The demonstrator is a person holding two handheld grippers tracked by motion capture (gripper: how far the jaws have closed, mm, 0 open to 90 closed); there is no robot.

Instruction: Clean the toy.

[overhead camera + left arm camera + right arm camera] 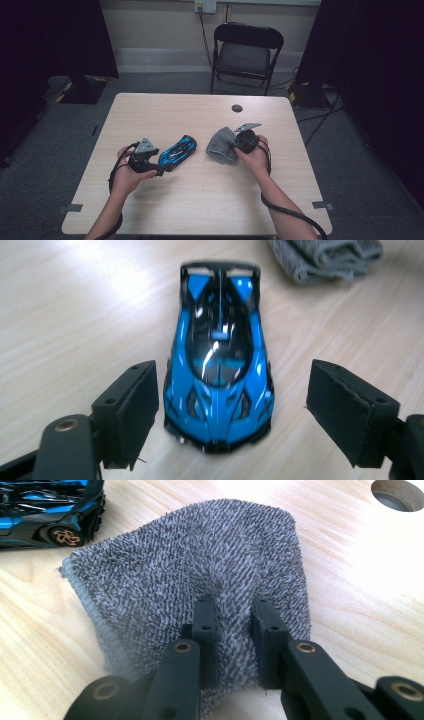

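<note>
On the left of the high view my left gripper (pixel 161 167) sits at the near end of the blue and black toy sports car (pixel 178 151), which lies on the light wooden table (pixel 200 200) pointing away toward the middle. Looking along that gripper's own view, the jaws stand spread wide on either side of the car's (pixel 218 375) nose; the left pad is just beside the bodywork and the right pad well apart from it, so nothing presses on the car. I judge this gripper is either lining up for a grasp or has let go; I cannot tell which from here.

Moving right, the grey terry cloth (pixel 223 145) lies crumpled just beside the car, and my right gripper (pixel 236 145) is at its right edge. In the right gripper view the jaws are pressed nearly together, pinching a ridge of the cloth (pixel 200 575) between them, so the cloth is firmly in hand while the rest of it rests on the table.

My reading of the step: the cloth is picked up for wiping the car, with the left side set to steady it. The next move calls for closing the left jaws gently and squarely on the car's flanks so it doesn't skid, then bringing the cloth across onto the bodywork.

I can read no brand, label or lettering on the car or cloth; the car is blurred up close
</note>
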